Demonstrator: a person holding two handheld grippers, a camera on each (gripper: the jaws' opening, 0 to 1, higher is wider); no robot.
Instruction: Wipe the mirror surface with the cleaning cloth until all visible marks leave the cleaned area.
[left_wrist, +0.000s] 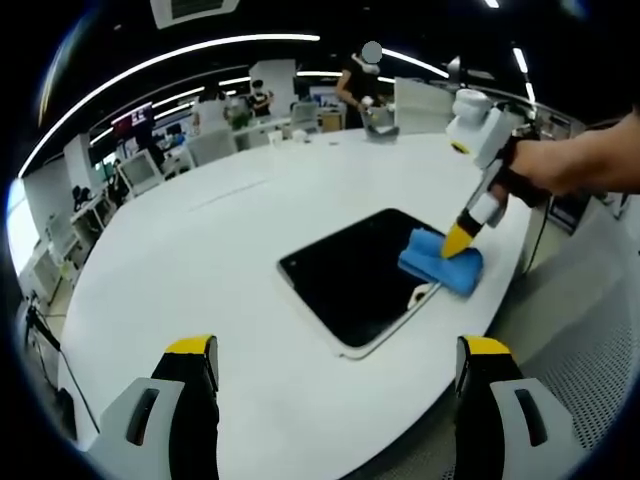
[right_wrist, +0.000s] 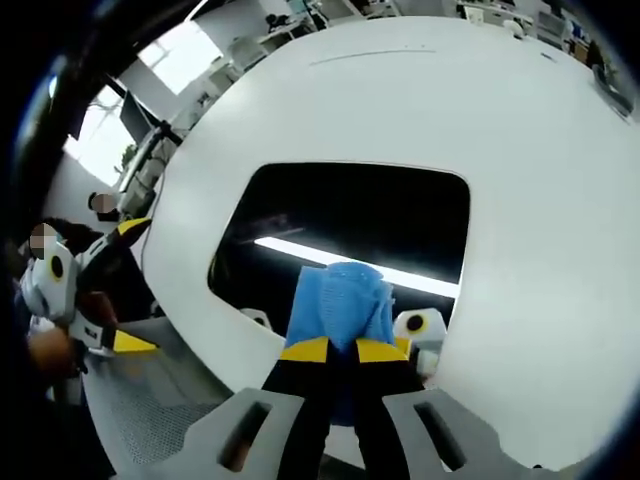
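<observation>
- Our right gripper (right_wrist: 342, 350) has its jaws closed on the blue cloth (right_wrist: 340, 300), which sticks out past the yellow fingertips and lies on the mirror (right_wrist: 340, 215).
- In the left gripper view we see that cloth (left_wrist: 441, 260) at the mirror's (left_wrist: 350, 275) far corner, on the white table (left_wrist: 220, 230).
- Our left gripper (left_wrist: 335, 362) has its jaws wide apart and empty, held back from the mirror, which lies ahead between the fingers.

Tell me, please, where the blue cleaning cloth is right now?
The blue cleaning cloth lies on the mirror's corner nearest the table edge, pinched in the right gripper.
</observation>
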